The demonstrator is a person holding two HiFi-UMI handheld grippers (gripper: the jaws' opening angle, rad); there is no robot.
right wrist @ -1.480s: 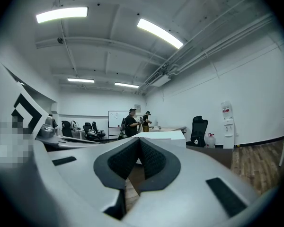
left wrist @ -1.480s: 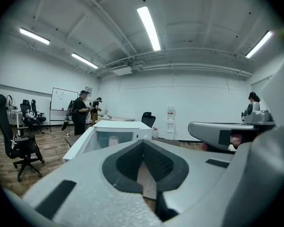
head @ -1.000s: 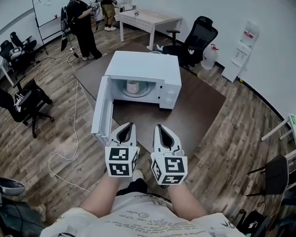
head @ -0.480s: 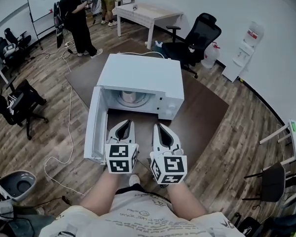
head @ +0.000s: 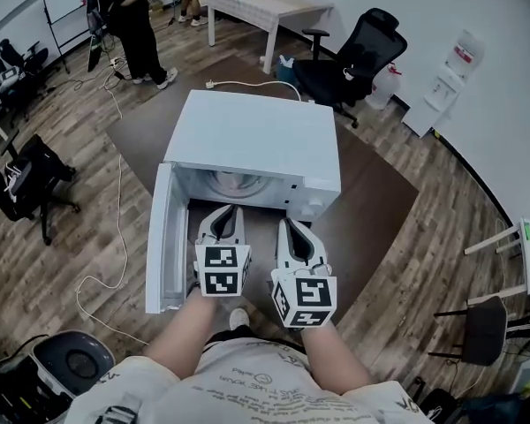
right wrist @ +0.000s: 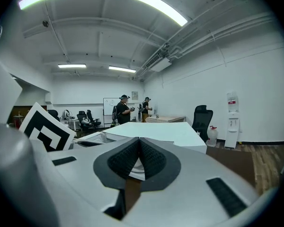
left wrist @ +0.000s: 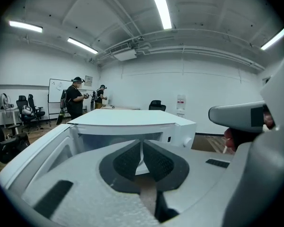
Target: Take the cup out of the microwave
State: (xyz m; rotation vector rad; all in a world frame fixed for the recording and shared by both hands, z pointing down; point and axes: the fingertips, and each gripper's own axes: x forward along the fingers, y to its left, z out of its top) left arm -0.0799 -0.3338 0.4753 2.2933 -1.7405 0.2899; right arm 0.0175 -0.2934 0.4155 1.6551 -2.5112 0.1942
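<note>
A white microwave (head: 256,140) stands on a dark brown surface (head: 375,193), its door (head: 162,246) swung open to the left. From this steep angle only a strip of the cavity (head: 237,184) shows, with a pale round shape inside. I cannot make out the cup. My left gripper (head: 227,212) and right gripper (head: 289,226) are side by side just in front of the opening, both shut and empty. In the left gripper view the left gripper (left wrist: 142,143) points at the microwave (left wrist: 132,122). In the right gripper view the right gripper (right wrist: 139,141) points at the microwave's top (right wrist: 156,131).
A black office chair (head: 358,56) stands behind the microwave and another (head: 26,179) is at the left. A wooden table (head: 265,7) and two people (head: 124,11) are at the back. A white cable (head: 115,201) runs across the wooden floor.
The head view has come closer over the microwave, so its top hides most of the cavity and the cup. Both grippers stay shut and sit nearer the opening.
</note>
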